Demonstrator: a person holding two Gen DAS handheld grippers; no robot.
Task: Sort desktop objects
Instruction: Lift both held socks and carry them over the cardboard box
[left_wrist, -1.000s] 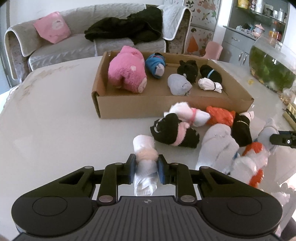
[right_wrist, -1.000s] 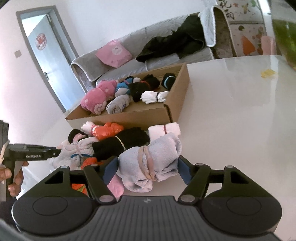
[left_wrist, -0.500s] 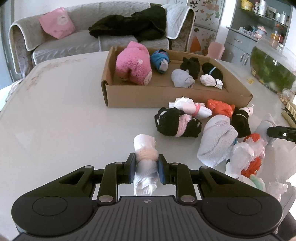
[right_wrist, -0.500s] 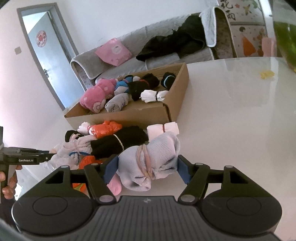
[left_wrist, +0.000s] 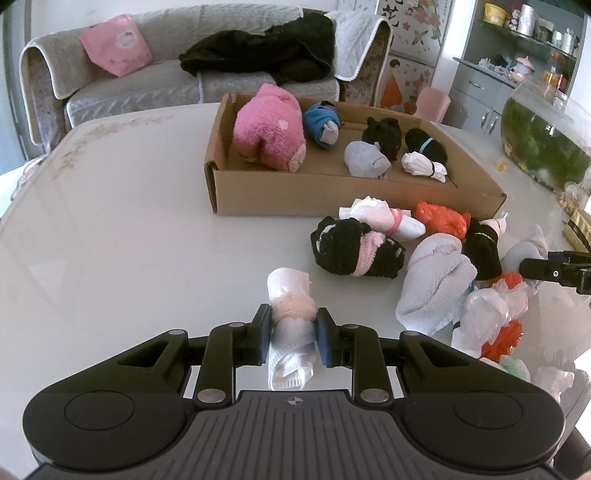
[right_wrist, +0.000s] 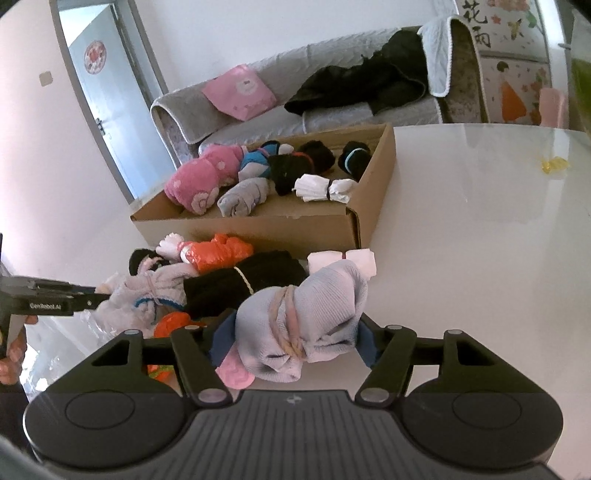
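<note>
Left gripper (left_wrist: 291, 332), low centre of its frame: pads clamped on a white sock roll (left_wrist: 290, 325) banded in peach, long axis running straight away from the camera, rounded end pointing toward the cardboard box (left_wrist: 332, 192) at upper centre. Right gripper (right_wrist: 295, 338), low centre: pads pressed on either end of a lilac sock bundle (right_wrist: 306, 325) tied with pink cord, long axis lying crosswise, left to right. Loose pile of sock bundles (left_wrist: 436, 258) on the white table (left_wrist: 129, 229), just below the box's near wall. Inside the box, a pink fluffy bundle (left_wrist: 269, 133) at its left end.
</note>
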